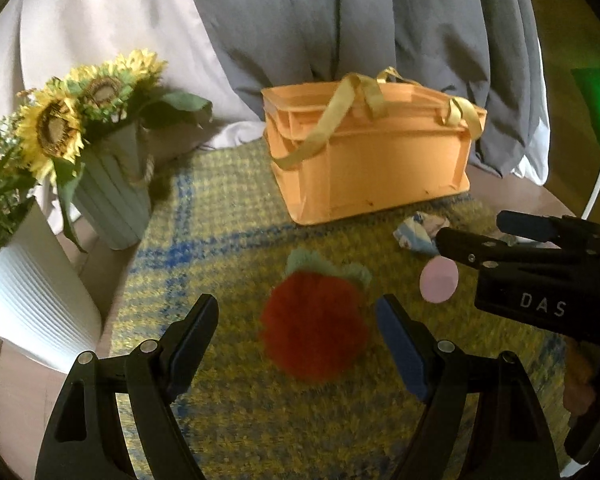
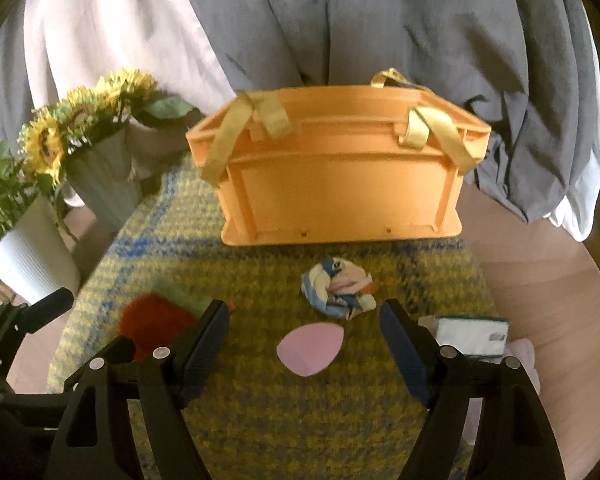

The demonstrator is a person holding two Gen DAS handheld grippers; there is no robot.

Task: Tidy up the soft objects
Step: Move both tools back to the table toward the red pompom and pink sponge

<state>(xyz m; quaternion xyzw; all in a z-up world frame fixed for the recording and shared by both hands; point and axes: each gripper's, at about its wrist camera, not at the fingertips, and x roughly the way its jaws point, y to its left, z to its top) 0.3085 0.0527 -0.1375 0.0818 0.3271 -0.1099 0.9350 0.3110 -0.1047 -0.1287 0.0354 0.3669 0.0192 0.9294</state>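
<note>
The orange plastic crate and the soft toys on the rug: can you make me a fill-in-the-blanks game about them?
1. The orange plastic crate has ____ fabric handles.
2. The fluffy toy between the open left tool's fingers is ____.
3. The flat oval pad ahead of the open right tool is ____.
4. The ribbed vase holds ____.

Missing words: yellow; red; pink; sunflowers
</note>
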